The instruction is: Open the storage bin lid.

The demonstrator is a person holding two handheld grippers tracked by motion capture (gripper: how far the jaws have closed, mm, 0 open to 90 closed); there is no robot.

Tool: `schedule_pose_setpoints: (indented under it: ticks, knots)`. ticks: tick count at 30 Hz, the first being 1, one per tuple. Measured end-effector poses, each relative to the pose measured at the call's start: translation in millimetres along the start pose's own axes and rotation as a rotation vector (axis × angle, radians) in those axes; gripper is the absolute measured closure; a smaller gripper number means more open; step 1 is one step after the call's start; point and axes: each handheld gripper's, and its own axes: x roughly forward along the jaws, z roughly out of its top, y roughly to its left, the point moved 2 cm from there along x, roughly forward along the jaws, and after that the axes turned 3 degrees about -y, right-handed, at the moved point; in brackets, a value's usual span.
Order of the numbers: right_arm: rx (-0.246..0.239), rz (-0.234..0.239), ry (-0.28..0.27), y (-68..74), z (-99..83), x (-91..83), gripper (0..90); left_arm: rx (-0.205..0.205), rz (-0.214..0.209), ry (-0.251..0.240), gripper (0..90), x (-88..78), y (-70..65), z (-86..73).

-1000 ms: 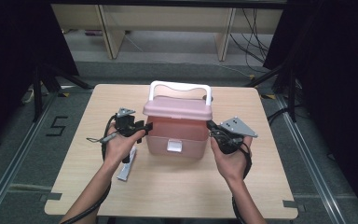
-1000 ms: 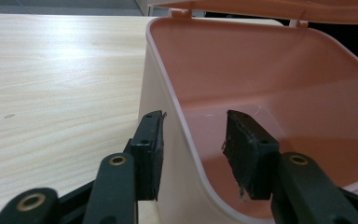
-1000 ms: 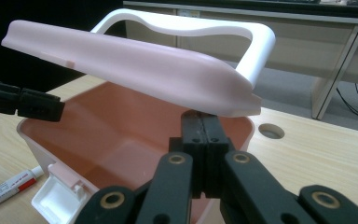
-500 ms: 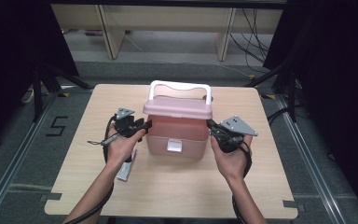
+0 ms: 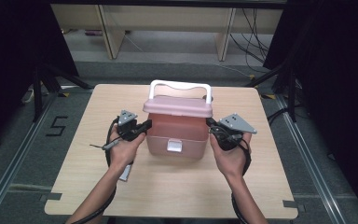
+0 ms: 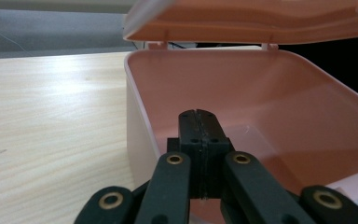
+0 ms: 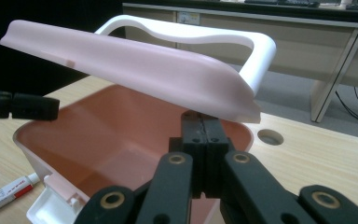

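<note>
While the pink box point(image 5: 179, 133) sits mid-worktop point(image 5: 84, 186) in the high view, we see the left hand-held gripper point(image 5: 145, 125) at its left side under the lid rim and the right hand-held gripper point(image 5: 211, 127) at its right side. A tube point(image 5: 125, 172) lies on the worktop in front of the box's left corner, partly under the left forearm.

In the left gripper view, our jaws have just been closing and now meet with nothing between them, their tip over the box's open cavity point(image 6: 261, 121), the raised lid point(image 6: 261, 21) hanging above.

In the right gripper view, the jaws are likewise pressed together and empty, their tip just under the lid point(image 7: 135, 65) edge; the white handle point(image 7: 242, 46) stands behind, and the tube point(image 7: 7, 192) lies beside the box's latch corner.

We judge the step to be lifting the lid open. The next move calls for pushing it back past its hinge so that it stays up, without shoving the box.
</note>
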Motion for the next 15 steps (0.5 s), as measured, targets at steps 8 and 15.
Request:
schedule_pose_setpoints:
  ticks: [8, 15]
  knots:
    - [-0.029, -0.016, -0.012, -3.8, 8.6, 3.6, 90.0, 0.006, -0.003, 0.020, 89.9, 2.8, -3.4, -9.3]
    - [-0.015, -0.023, -0.022, -6.0, 17.1, 7.5, 90.0, 0.010, 0.003, 0.021, 89.9, 2.4, -4.7, -10.0]
